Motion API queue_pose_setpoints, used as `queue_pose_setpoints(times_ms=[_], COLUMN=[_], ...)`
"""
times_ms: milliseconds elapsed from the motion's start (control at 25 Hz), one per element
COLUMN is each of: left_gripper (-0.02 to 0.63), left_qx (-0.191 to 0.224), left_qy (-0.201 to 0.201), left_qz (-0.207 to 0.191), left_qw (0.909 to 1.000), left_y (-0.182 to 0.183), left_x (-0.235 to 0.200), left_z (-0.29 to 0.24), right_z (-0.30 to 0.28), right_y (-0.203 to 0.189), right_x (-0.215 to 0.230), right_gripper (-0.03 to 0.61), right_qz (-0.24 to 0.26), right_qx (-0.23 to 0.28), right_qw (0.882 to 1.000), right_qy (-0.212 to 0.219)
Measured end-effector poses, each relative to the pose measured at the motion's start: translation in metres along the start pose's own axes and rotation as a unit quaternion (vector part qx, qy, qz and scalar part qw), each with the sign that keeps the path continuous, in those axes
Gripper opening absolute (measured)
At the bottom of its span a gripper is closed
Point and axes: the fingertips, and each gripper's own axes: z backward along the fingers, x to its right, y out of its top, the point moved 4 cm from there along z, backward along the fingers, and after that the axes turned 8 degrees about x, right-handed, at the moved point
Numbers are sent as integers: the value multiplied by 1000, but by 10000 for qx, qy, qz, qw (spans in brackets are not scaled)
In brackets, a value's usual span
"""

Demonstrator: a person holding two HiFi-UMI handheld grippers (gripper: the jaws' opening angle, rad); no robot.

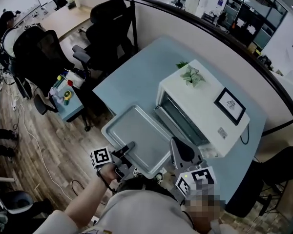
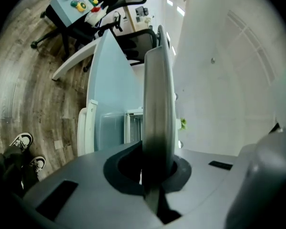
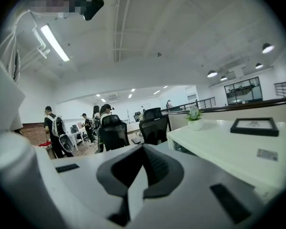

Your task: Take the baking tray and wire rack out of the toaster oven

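I find the left gripper clamped on the near-left rim of the tray. In the left gripper view the tray stands edge-on between the pressed jaws. The right gripper is closed on nothing, jaws meeting, just beside the tray's near-right corner. The tray is fully out of the oven, in front of its open door, at the near edge of the table. A plant and a frame stand on the oven top. I cannot make out the rack.
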Motion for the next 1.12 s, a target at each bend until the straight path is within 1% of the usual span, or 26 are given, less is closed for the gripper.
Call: queue_pose_setpoints(times_ms=[240,480,800,960,1120], left_gripper=[11,11,11,11,11], left_qx=[543,974,1177,1146,1083], left_qy=[2,408,645,767,947], left_qz=[49,27,-314,-425,-530], left_qw=[9985,9944,9905,9895,9882], left_y=[29,70,150,185,209], left_x=[8,0,-5,-11,-23], left_z=[24,29,-11,-38,-62], right_z=[-14,-25,-42,-53,-67], right_y=[7,12,7,3,-4], right_x=[-16,-21,-16,-10,-1], right_gripper=[3,3,3,3,3], right_qz=[74,176,163,153,151], right_qx=[34,76,0,-79,-185], right_qw=[9997,9994,9996,9997,9996], right_qy=[230,293,229,166,125])
